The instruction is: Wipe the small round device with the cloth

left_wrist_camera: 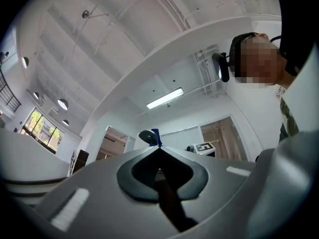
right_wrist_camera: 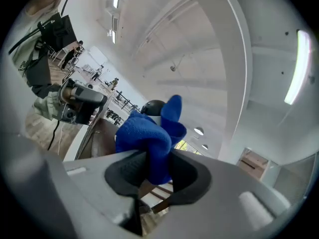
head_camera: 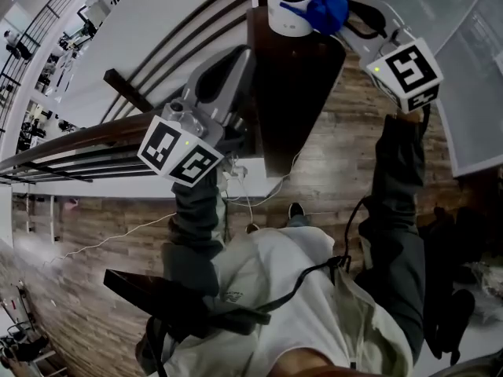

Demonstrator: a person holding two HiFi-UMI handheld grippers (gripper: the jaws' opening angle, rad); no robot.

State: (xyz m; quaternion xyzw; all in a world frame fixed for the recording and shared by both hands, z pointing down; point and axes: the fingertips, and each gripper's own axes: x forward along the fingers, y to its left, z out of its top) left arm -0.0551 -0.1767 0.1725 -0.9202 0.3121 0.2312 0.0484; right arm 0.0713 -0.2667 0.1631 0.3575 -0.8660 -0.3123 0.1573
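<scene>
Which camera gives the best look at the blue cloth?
The right gripper view: the blue cloth fills its centre, pinched by the right gripper. The head view shows it small at the top edge, beside the small round device. The left gripper view catches only a distant blue sliver.

We get bright indoor light, the ceiling strip light [left_wrist_camera: 164, 98] glaring white. Fisheye edges bend and darken; the left tool [left_wrist_camera: 160, 147] blurs.
</scene>
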